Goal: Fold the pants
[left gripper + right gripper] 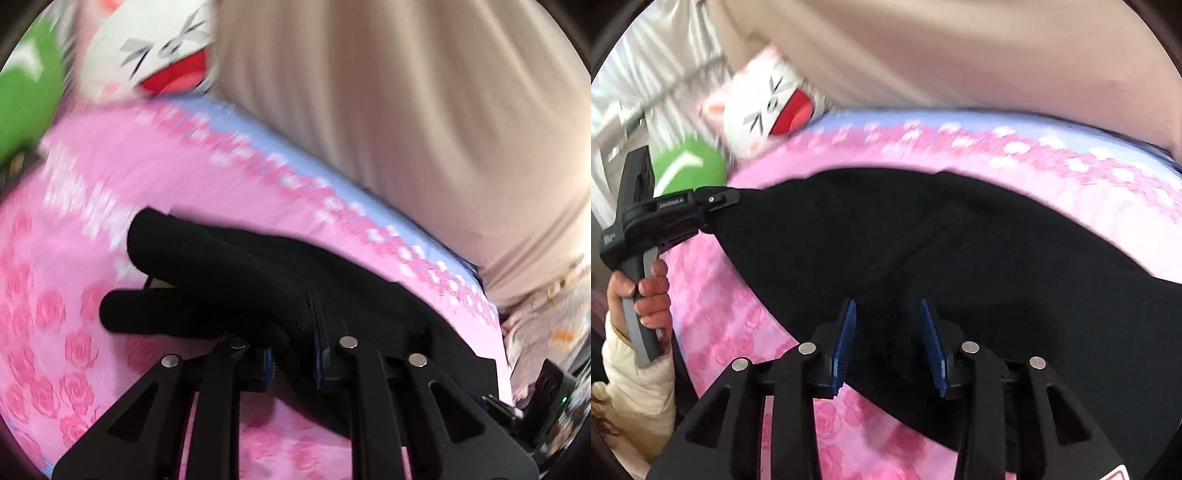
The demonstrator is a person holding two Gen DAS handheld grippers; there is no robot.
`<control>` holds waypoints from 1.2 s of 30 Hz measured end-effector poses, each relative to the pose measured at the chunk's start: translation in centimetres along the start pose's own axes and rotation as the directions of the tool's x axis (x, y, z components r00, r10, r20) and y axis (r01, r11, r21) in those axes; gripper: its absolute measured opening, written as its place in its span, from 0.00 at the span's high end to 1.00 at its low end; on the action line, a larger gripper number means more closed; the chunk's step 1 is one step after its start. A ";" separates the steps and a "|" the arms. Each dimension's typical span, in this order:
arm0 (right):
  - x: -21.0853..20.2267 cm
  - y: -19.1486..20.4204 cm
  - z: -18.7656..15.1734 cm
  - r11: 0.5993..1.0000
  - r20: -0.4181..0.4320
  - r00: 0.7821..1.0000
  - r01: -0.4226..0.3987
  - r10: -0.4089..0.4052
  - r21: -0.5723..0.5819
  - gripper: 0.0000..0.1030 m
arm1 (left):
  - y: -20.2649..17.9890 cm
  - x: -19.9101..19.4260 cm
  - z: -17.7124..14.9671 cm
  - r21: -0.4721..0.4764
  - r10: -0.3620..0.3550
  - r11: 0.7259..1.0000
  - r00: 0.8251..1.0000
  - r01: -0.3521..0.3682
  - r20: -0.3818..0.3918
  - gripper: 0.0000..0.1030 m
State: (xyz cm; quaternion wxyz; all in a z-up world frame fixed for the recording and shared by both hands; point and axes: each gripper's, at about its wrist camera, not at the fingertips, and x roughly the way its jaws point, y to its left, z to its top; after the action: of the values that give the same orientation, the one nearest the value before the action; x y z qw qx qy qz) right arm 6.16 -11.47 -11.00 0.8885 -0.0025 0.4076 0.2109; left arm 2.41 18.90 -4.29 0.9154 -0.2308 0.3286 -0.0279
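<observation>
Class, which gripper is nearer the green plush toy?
Left. The left gripper pinches the black pants right beside the green plush toy; the right gripper is farther along them.

A bed in a pink rose-print sheet point(731, 332) stands against a beige padded headboard point(406, 110).

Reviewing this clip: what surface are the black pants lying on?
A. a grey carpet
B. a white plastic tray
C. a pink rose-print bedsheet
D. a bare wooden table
C: the black pants are spread over a pink rose-print bedsheet, whose printed roses show around the cloth in both wrist views.
</observation>
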 end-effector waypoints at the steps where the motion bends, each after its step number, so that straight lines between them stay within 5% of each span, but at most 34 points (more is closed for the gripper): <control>1: -0.9 -0.7 -0.2 1.000 0.018 1.000 0.000 0.000 0.023 0.60 | -1.8 -0.6 0.4 0.046 -0.015 0.999 1.000 0.014 0.016 0.88; 4: -3.9 -4.1 -1.1 0.991 0.075 0.997 0.020 -0.030 0.130 0.59 | -9.2 -2.4 0.8 0.199 -0.127 0.973 0.991 0.116 0.043 0.88; 7: -6.9 -7.7 -2.7 0.968 0.129 0.989 0.040 -0.074 0.248 0.58 | -17.5 -4.3 -1.5 0.375 -0.261 0.896 0.965 0.237 0.013 0.87; 10: -9.2 -10.9 -4.6 0.934 0.152 0.979 0.072 -0.133 0.351 0.50 | -24.0 -2.4 -6.4 0.488 -0.300 0.809 0.944 0.328 -0.137 0.74; 11: -9.8 -12.0 -5.4 0.921 0.151 0.978 0.080 -0.147 0.382 0.49 | -25.1 -0.8 -8.2 0.500 -0.279 0.795 0.939 0.342 -0.199 0.61; 13: -10.6 -13.8 -6.8 0.890 0.156 0.977 0.059 -0.144 0.451 0.49 | -26.0 3.1 -11.9 0.499 -0.196 0.794 0.923 0.347 -0.330 0.55; 15: -11.4 -15.2 -8.0 0.869 0.172 0.978 0.015 -0.115 0.494 0.48 | -25.4 5.7 -14.4 0.457 -0.142 0.811 0.881 0.365 -0.451 0.55; 17: -11.8 -15.7 -8.6 0.863 0.174 0.980 -0.004 -0.098 0.505 0.48 | -24.5 5.8 -15.1 0.422 -0.155 0.823 0.864 0.381 -0.479 0.52; 20: -11.7 -15.7 -8.7 0.866 0.189 0.980 -0.048 -0.054 0.497 0.41 | -23.5 4.0 -14.5 0.459 -0.152 0.815 0.894 0.354 -0.421 0.32; 26: -10.5 -11.4 -5.6 0.926 0.197 0.980 -0.107 0.036 0.362 0.33 | -22.1 1.1 -13.0 0.536 -0.110 0.804 0.950 0.259 -0.294 0.22; 30: -10.1 -5.7 -4.1 0.991 0.148 0.989 0.010 -0.030 0.134 0.17 | -18.8 -0.6 -11.0 0.526 -0.075 0.826 0.964 0.203 -0.254 0.22; 36: -6.6 0.2 -4.0 0.968 0.075 0.982 0.186 -0.175 -0.170 0.16 | -12.9 -1.5 -8.1 0.454 0.034 0.890 0.988 0.039 -0.152 0.17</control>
State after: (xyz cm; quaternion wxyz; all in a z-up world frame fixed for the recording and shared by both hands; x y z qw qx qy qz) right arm -0.65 -14.44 -8.89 0.9121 -0.1120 0.3586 0.1643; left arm -2.44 4.42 -3.14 0.9154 -0.0073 0.3833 -0.1233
